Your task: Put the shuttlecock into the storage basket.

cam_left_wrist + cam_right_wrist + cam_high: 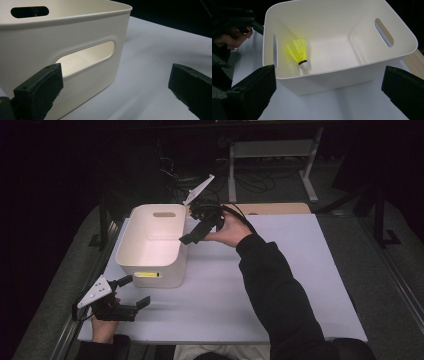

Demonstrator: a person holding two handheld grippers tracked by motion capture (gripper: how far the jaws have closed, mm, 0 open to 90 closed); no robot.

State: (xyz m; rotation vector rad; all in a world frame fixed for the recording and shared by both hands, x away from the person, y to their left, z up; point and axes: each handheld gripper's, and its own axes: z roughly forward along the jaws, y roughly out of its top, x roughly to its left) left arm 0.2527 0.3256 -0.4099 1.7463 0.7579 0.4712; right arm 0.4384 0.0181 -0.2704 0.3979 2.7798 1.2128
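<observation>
Left gripper (134,291): seen from the high view at the near left corner of the white table (280,285), held in the person's left hand (105,327). Its two black jaws are spread wide with nothing between them. One jaw tip lies just beside the near wall of the white bin (150,265); the other sits lower, over bare table. The left gripper view confirms the gap: the bin's side wall with its oval handle slot (85,58) rises behind the left-hand jaw, while the right-hand jaw stands well apart over the table surface. No contact with the bin can be confirmed.

White bin: stands upright on the left half of the table, open top upward, with a handle slot in each end wall.

Yellow shuttlecock (299,53): lies inside the bin, per the right gripper view. It rests on the bin floor close against the wall that carries one handle slot, cork end down toward the floor and yellow skirt tilted upward. In the high view a yellow patch (147,274) shows through the near handle slot.

Right gripper (196,232): held in the person's right hand (231,231) above the bin's right rim, angled down toward the interior. In the right gripper view its jaws are spread wide and hold nothing, framing the bin and the shuttlecock below.
</observation>
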